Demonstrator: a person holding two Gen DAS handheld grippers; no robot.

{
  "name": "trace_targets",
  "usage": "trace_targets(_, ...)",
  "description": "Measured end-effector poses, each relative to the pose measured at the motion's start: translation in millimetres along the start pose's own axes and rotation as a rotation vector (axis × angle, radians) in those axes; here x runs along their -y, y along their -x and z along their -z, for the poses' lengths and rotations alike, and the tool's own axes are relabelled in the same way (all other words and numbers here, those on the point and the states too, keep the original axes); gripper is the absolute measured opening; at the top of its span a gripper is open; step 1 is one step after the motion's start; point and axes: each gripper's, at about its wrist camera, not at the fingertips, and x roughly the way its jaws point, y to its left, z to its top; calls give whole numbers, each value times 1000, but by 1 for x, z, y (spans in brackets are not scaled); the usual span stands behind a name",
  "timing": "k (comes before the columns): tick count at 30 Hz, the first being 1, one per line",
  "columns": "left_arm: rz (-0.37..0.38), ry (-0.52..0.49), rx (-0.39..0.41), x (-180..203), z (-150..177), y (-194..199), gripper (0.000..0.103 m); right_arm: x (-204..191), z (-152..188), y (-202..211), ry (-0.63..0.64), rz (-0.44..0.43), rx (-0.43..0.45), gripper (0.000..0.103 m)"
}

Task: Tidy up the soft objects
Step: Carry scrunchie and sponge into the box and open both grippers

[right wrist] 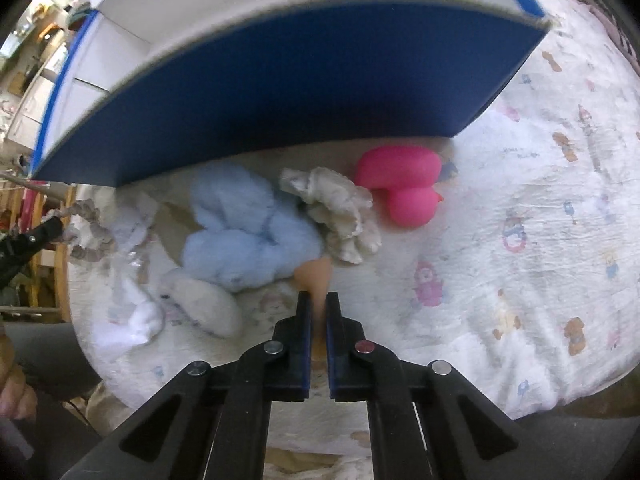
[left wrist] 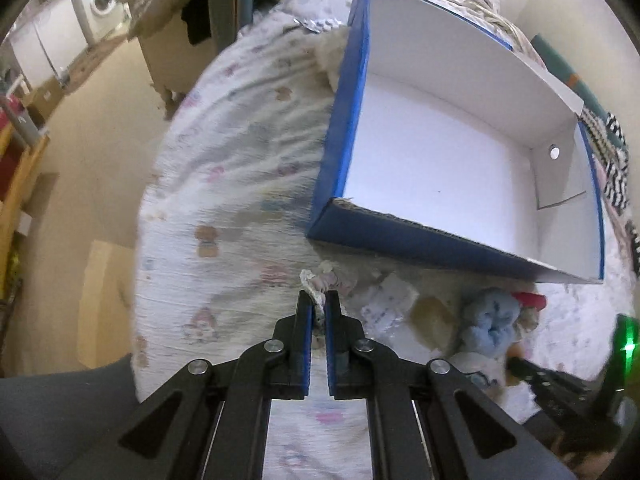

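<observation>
An empty blue box (left wrist: 352, 236) with white inside lies on the printed bedsheet (left wrist: 240, 184); its blue wall (right wrist: 280, 92) fills the top of the right wrist view. My left gripper (left wrist: 319, 300) is shut on a cream-and-pink scrunchie (left wrist: 326, 276), also seen in the right wrist view (right wrist: 90, 232). My right gripper (right wrist: 319, 300) is shut on a soft peach-coloured piece (right wrist: 316, 276). In front of the box lie a fluffy light-blue toy (right wrist: 244, 224), a cream scrunchie (right wrist: 336, 208), a pink soft toy (right wrist: 404, 184) and white cloth pieces (right wrist: 140, 316).
The bed edge drops to a beige floor (left wrist: 100, 160) on the left. Furniture and a washing machine (left wrist: 100, 0) stand far off. Striped fabric (left wrist: 616, 160) lies right of the box. The sheet (right wrist: 540, 240) stretches right of the toys.
</observation>
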Motion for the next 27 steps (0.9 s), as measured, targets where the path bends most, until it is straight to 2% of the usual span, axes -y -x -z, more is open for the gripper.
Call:
trace_targets(3, -52, -13, 14, 2, 3, -3, 6, -8, 11, 11, -11, -28, 35, 8)
trace_targets(8, -69, -26, 25, 1, 11, 0, 6, -25, 14, 34, 20, -37, 118, 8)
trace_targets(16, -38, 1, 120, 7, 8, 44, 6, -27, 8, 74, 55, -107, 262, 8)
trace_targets(24, -8, -40, 234, 29, -5, 95, 6, -31, -3, 133, 98, -191, 462, 8)
trace_targets(27, 4, -65, 265, 41, -16, 108, 6, -36, -16, 145, 98, -223, 503, 8)
